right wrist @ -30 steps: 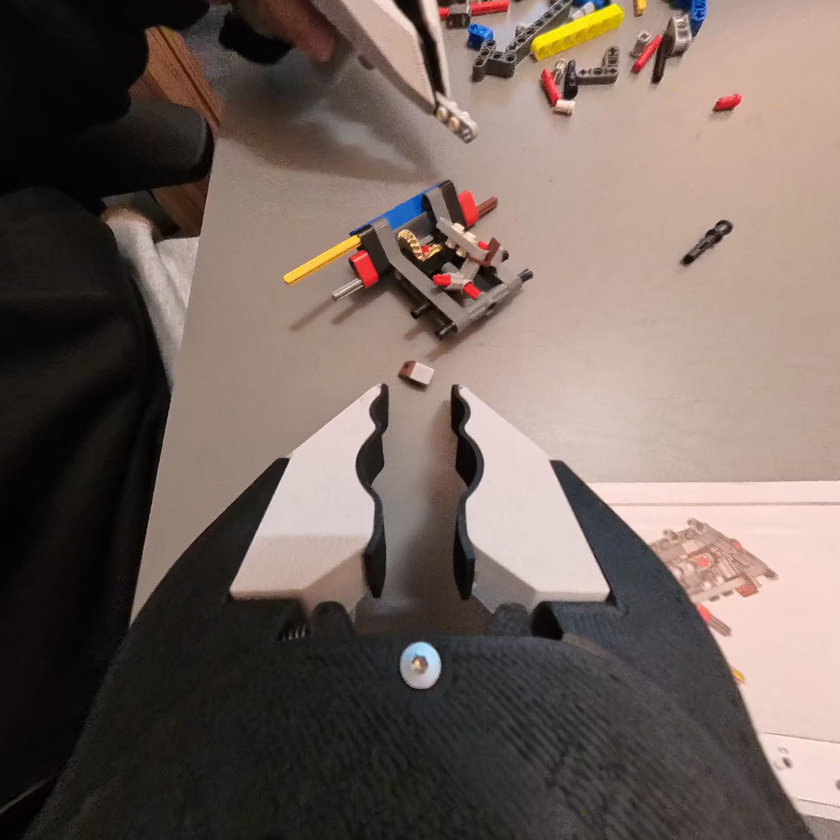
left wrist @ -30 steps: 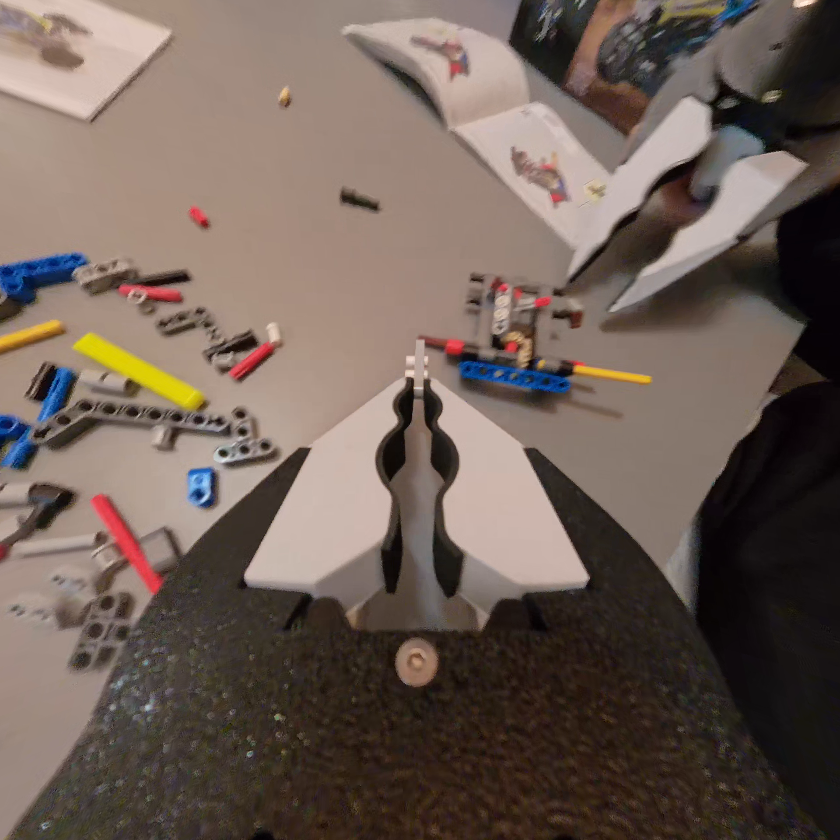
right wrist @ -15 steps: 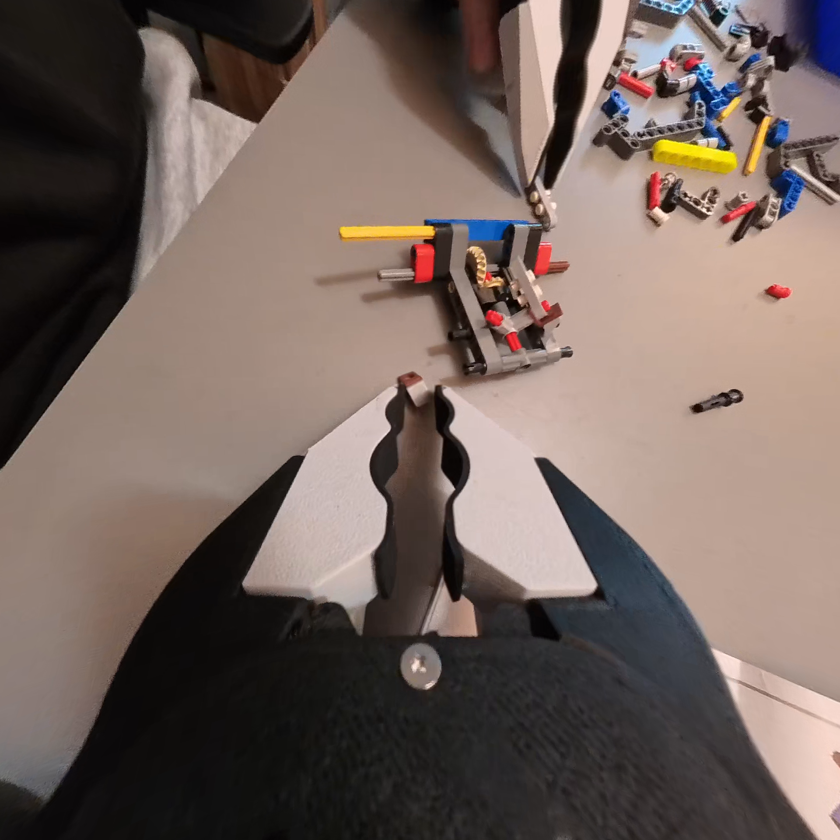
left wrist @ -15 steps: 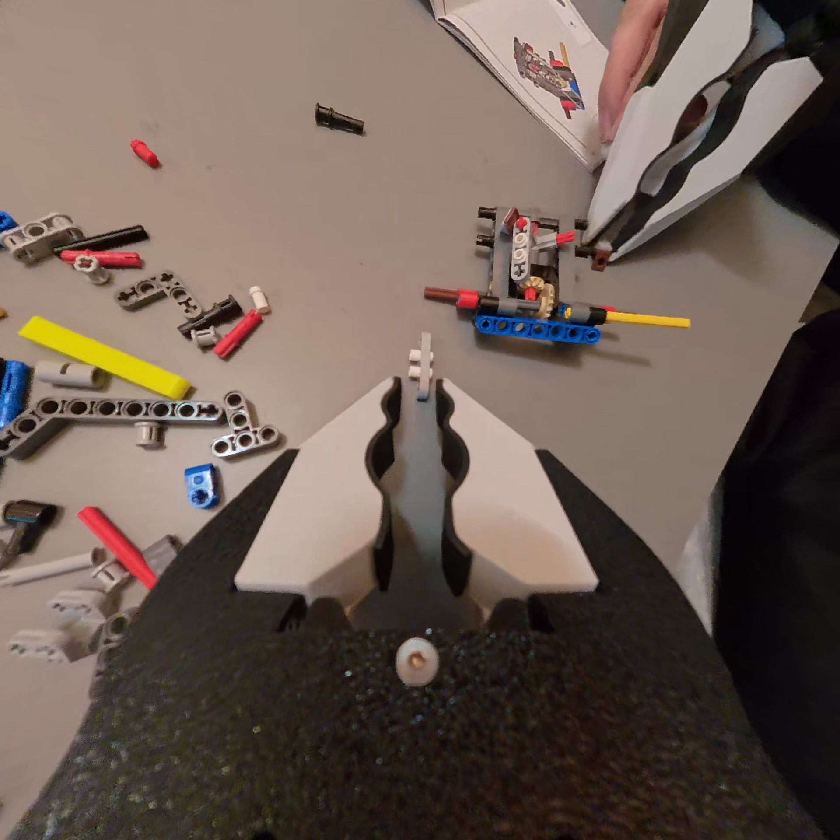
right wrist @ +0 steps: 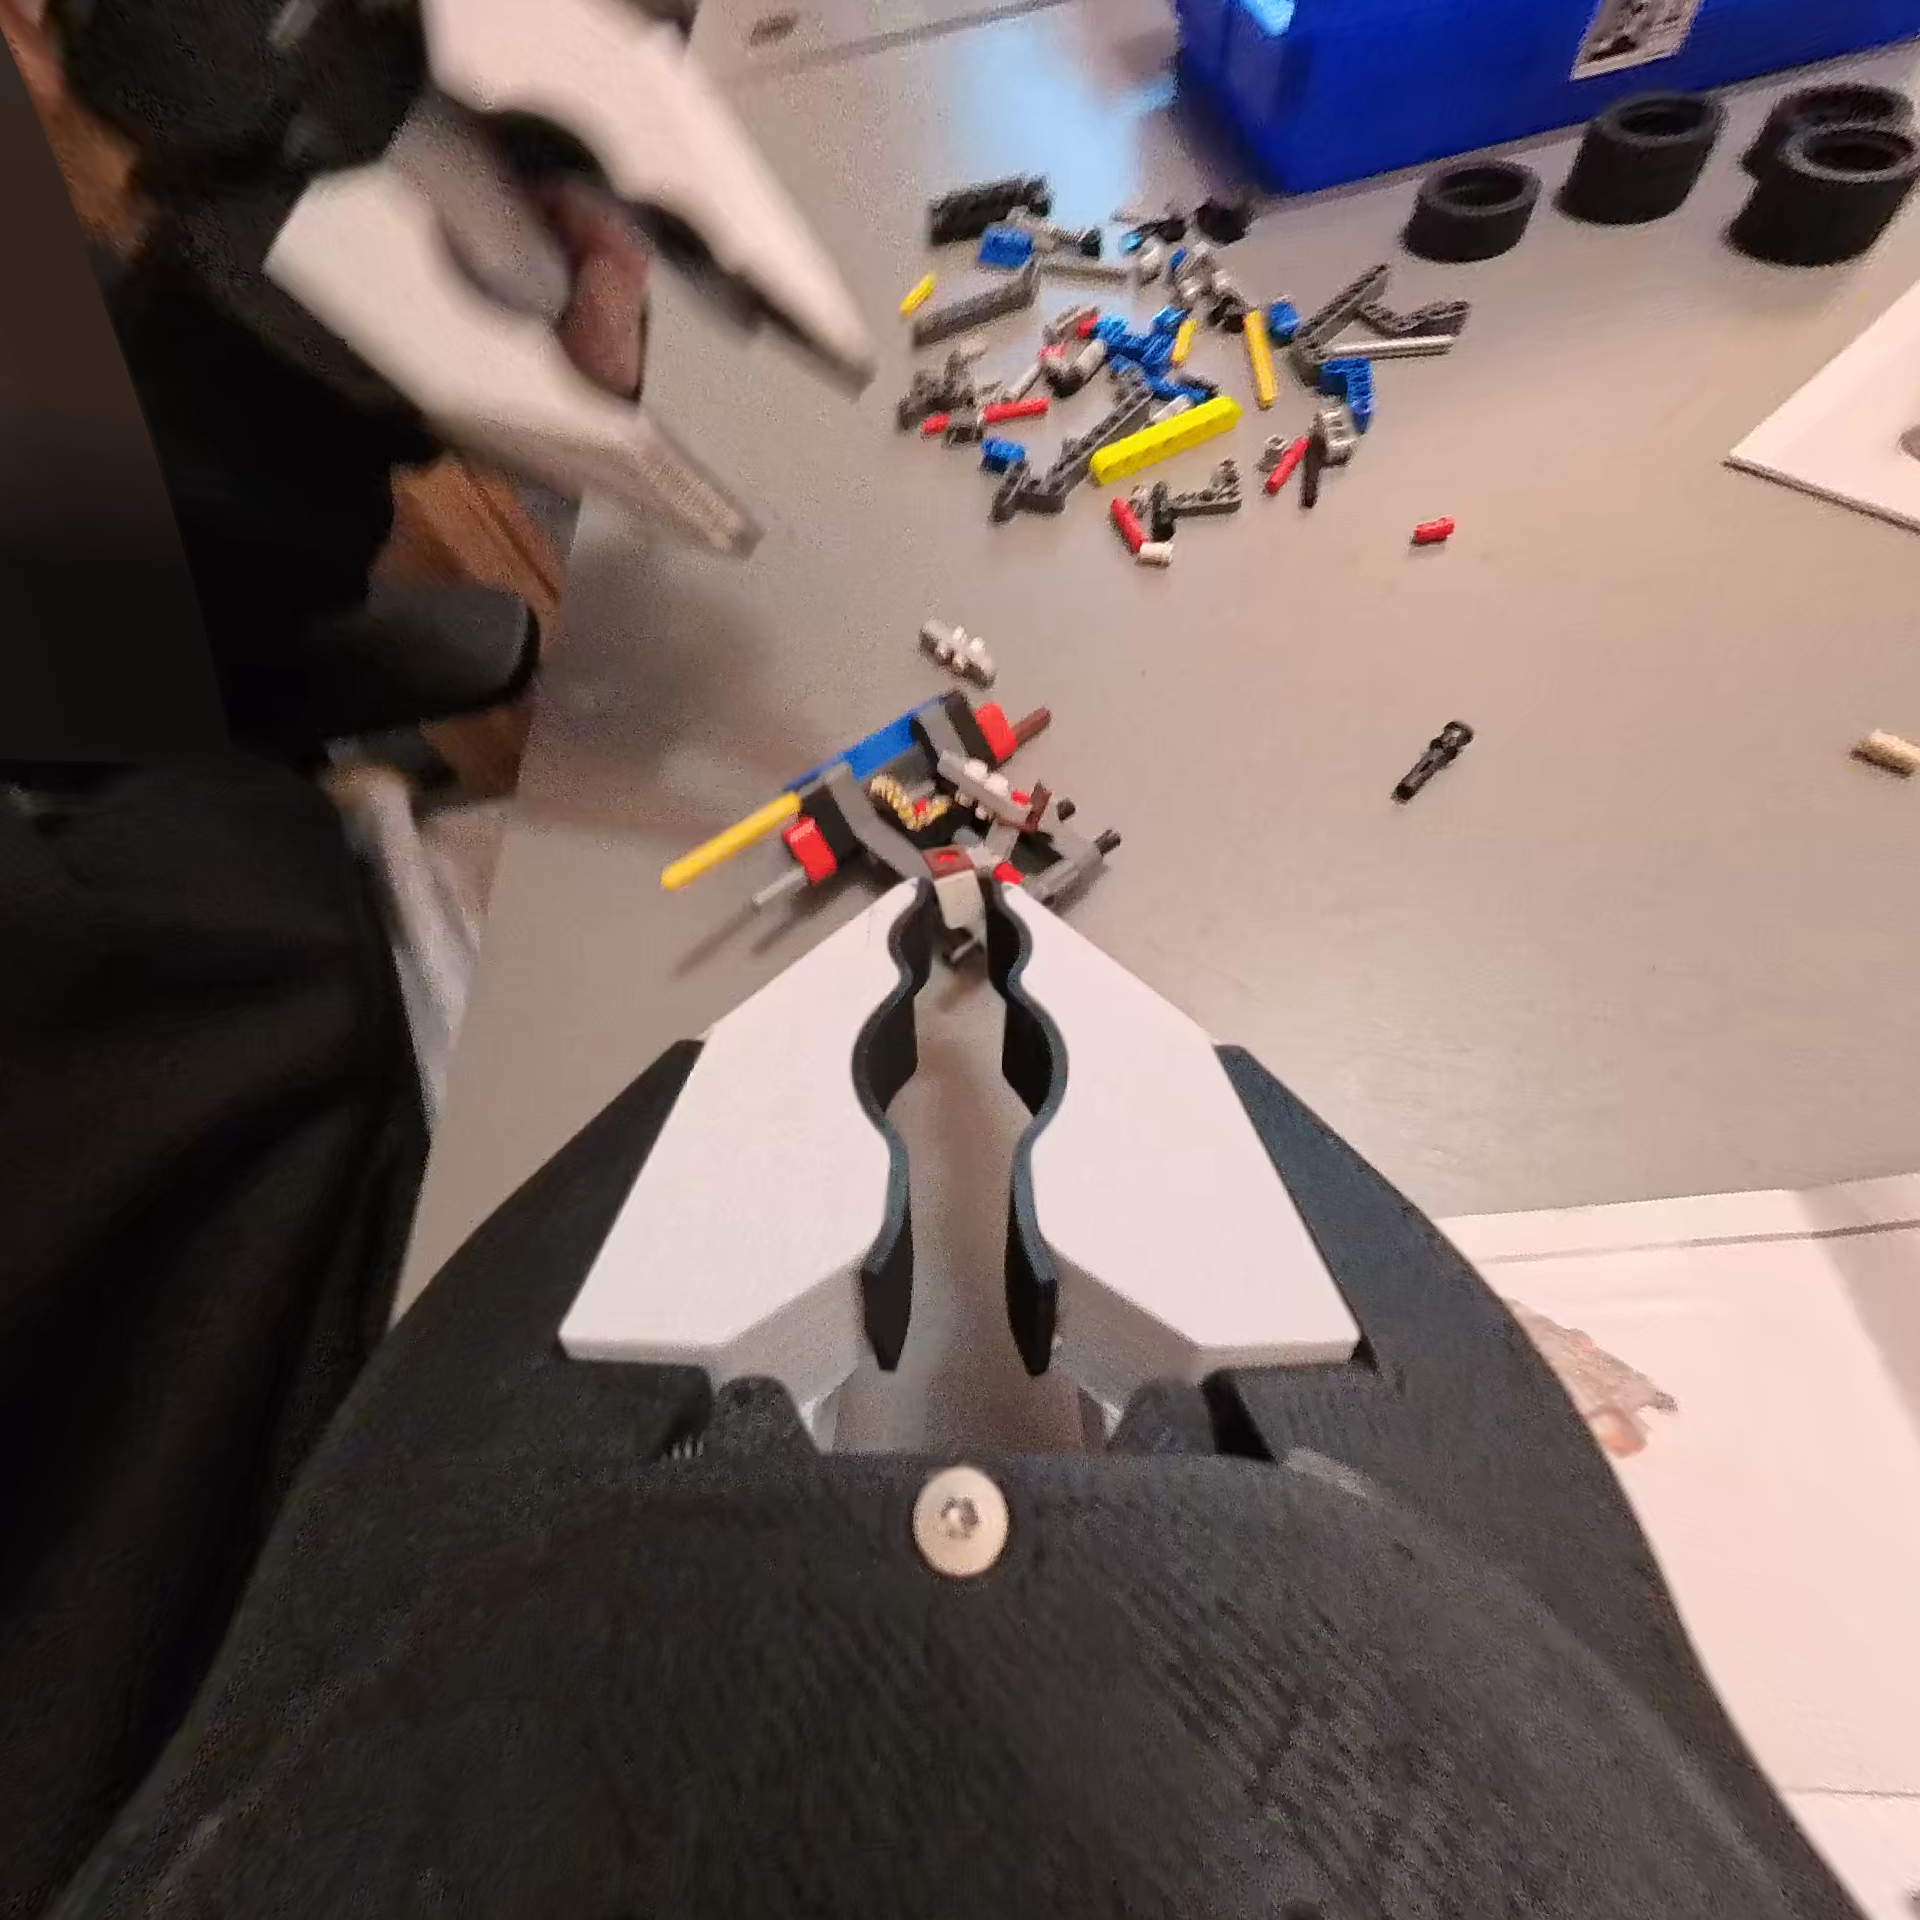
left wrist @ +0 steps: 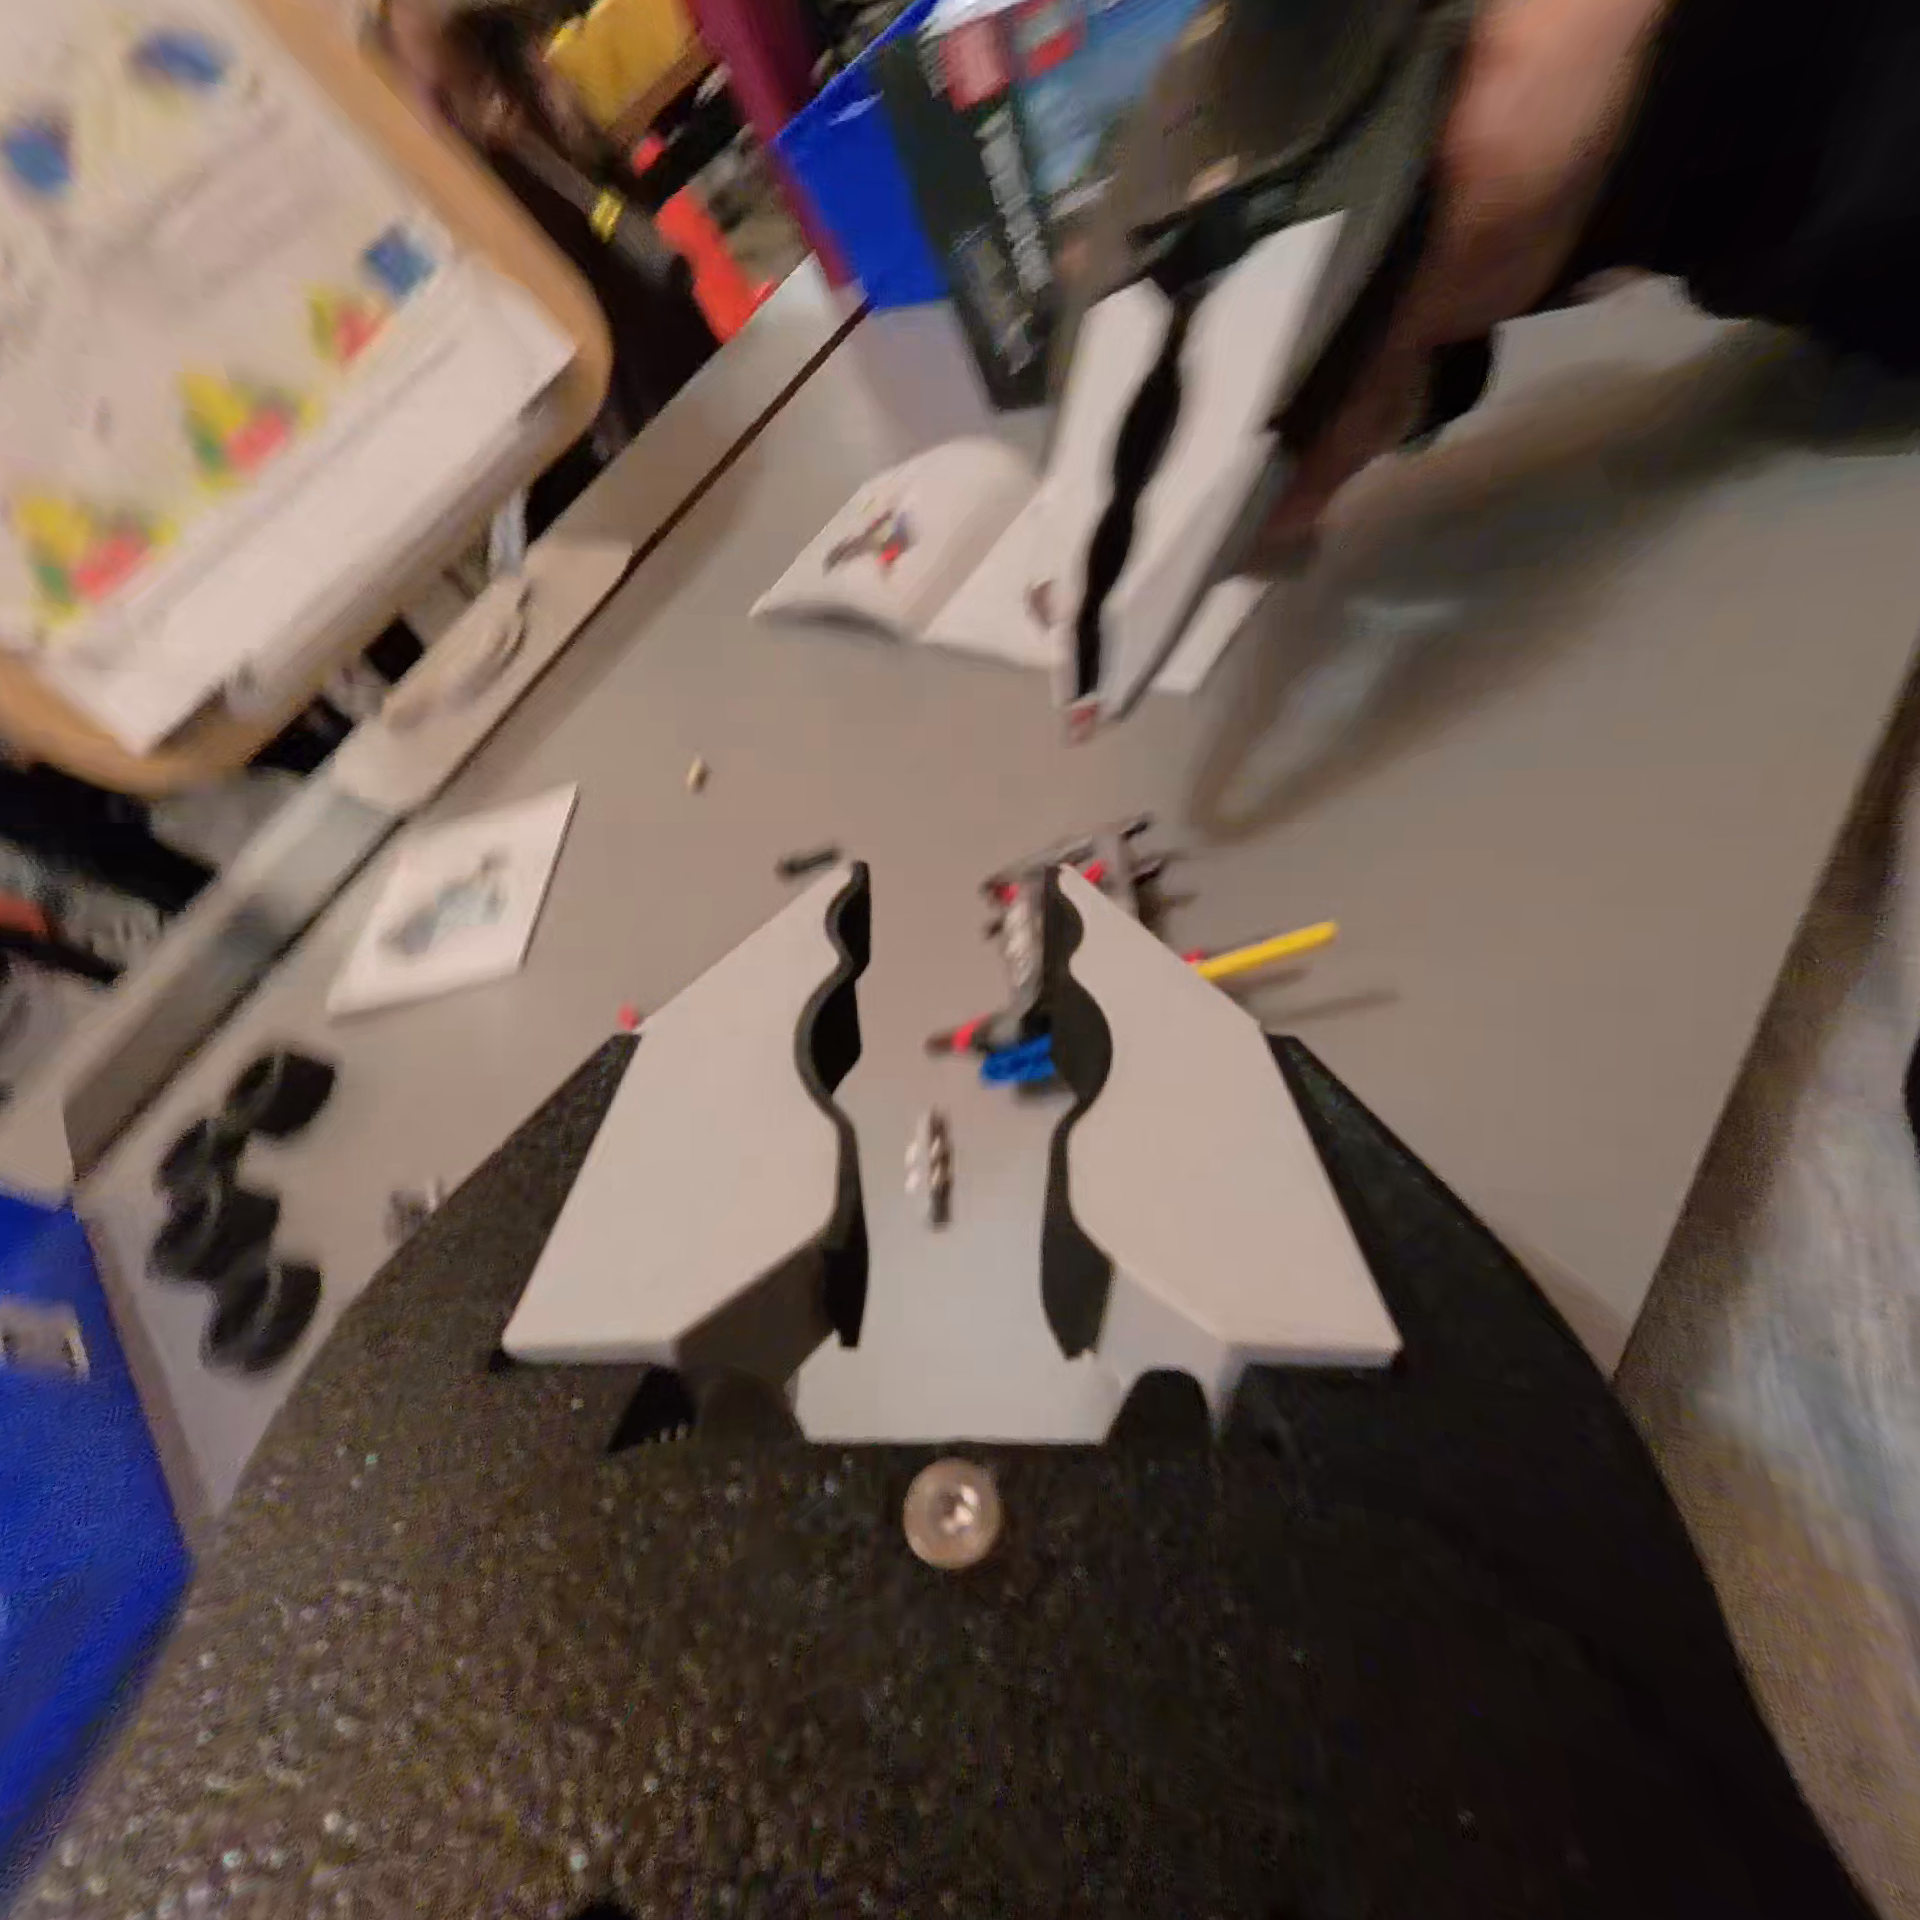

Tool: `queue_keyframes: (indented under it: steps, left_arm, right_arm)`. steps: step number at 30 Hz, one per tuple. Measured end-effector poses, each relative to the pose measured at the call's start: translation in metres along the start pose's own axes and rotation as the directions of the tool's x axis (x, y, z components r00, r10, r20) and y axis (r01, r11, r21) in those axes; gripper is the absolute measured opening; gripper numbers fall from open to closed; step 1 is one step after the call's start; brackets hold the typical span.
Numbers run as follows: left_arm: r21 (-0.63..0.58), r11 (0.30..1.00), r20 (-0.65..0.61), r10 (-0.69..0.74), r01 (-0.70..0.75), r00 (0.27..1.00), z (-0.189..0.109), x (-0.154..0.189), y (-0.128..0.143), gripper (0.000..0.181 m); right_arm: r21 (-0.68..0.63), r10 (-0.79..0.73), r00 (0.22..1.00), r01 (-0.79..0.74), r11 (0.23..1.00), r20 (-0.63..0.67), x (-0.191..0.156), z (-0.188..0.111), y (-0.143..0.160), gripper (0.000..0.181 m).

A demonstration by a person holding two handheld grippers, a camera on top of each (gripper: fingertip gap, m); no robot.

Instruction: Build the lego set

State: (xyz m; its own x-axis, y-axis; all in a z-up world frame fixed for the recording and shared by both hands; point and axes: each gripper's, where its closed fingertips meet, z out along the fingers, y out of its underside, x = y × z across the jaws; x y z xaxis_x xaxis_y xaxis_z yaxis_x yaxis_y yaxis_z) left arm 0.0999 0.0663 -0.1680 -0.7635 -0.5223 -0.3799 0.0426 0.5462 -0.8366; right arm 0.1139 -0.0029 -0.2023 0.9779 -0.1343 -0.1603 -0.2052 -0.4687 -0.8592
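The partly built assembly (right wrist: 914, 805), with a blue beam, a yellow axle and a tan gear, lies on the grey table (right wrist: 1455, 987); it is half hidden behind my left fingers in the left wrist view (left wrist: 1013, 1055). My left gripper (left wrist: 958, 878) is open and empty above the table. A small light grey piece (left wrist: 928, 1164) lies on the table under it, just beyond the assembly (right wrist: 956, 649). My right gripper (right wrist: 958, 896) is shut on a small grey and brown piece (right wrist: 958, 914), close above the assembly. It hangs in the air in the left wrist view (left wrist: 1091, 696). The left gripper (right wrist: 805, 452) is blurred there.
A pile of loose pieces (right wrist: 1143, 384), black tyres (right wrist: 1642, 156) and a blue bin (right wrist: 1455, 83) lie beyond the assembly. A black pin (right wrist: 1432, 761) lies to its right. An open instruction booklet (left wrist: 904, 540) and the set's box (left wrist: 997, 156) are at the far side. The table edge (right wrist: 520, 831) is near the assembly. There is about 8 cm between the tips of the two grippers.
My left gripper has opened, let the light grey piece go onto the table, and tilted up. My right gripper has shut on the small grey and brown piece and lifted it.
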Motion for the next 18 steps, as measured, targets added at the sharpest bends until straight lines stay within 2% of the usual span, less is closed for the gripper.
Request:
queue_keyframes:
  steps: [3,5,7,9,10,13,15,17,18]
  left_arm:
    - [0.032,0.976,0.007,0.217,-0.217,0.976,0.017,0.025,-0.028,0.021]
    - [-0.005,0.945,0.043,0.328,-0.328,0.944,0.028,0.026,-0.031,0.017]
    - [-0.045,0.925,0.022,0.379,-0.377,0.925,0.036,0.030,-0.027,0.016]
    - [-0.054,0.914,0.035,0.404,-0.402,0.914,0.039,0.029,-0.028,0.000]
    - [-0.057,0.912,0.040,0.410,-0.407,0.911,0.040,0.029,-0.028,0.000]
    - [-0.073,0.917,0.046,0.397,-0.393,0.917,0.042,0.027,-0.026,0.000]
    - [-0.061,0.943,0.053,0.331,-0.328,0.942,0.041,0.023,-0.025,0.000]
    - [-0.013,0.990,0.013,0.142,-0.142,0.990,0.041,0.022,-0.024,0.000]
    - [0.026,1.000,-0.024,0.015,-0.015,1.000,0.040,0.022,-0.026,0.000]
  right_arm:
    - [0.064,0.105,0.993,-0.109,0.992,0.055,-0.009,0.003,-0.016,0.007]
    - [0.104,0.156,0.980,-0.169,0.980,0.120,-0.017,0.004,-0.026,0.007]
    - [0.136,0.194,0.967,-0.217,0.967,0.164,-0.021,0.002,-0.033,0.007]
    - [0.142,0.210,0.963,-0.234,0.962,0.166,-0.021,0.000,-0.033,0.007]
    - [0.133,0.202,0.966,-0.223,0.966,0.160,-0.021,0.000,-0.031,0.007]
    - [0.137,0.192,0.969,-0.214,0.967,0.157,-0.021,0.000,-0.030,0.006]
    - [0.173,0.110,0.981,-0.137,0.975,0.159,-0.022,-0.002,-0.033,0.012]
    - [0.200,-0.027,0.995,0.007,0.980,0.097,-0.018,-0.005,-0.033,0.028]
    - [0.197,-0.094,0.995,0.085,0.977,0.038,-0.012,-0.005,-0.032,0.029]
